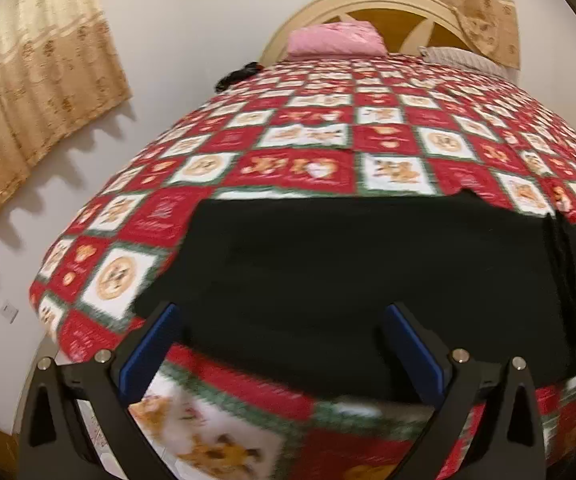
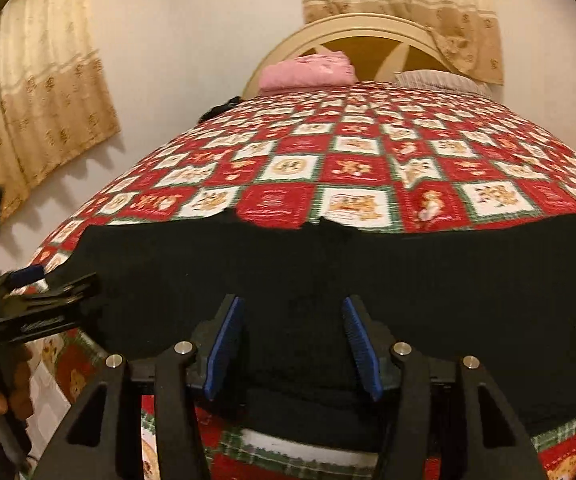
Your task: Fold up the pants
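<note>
Black pants (image 1: 348, 264) lie flat across the near part of the bed on a red, white and green patchwork quilt (image 1: 328, 136). They also show in the right wrist view (image 2: 328, 276). My left gripper (image 1: 284, 312) is open and empty, its blue pads (image 1: 152, 344) spread wide over the pants' near left edge. My right gripper (image 2: 292, 308) is open and empty, its blue pads (image 2: 224, 344) over the middle of the pants' near edge. The left gripper also shows in the right wrist view (image 2: 36, 280) at the pants' left end.
A pink folded cloth (image 1: 334, 38) and a striped pillow (image 1: 460, 58) lie by the cream headboard (image 1: 368, 0). A dark object (image 1: 238, 74) sits at the quilt's far left edge. Beige curtains (image 1: 36, 88) hang on the wall at left.
</note>
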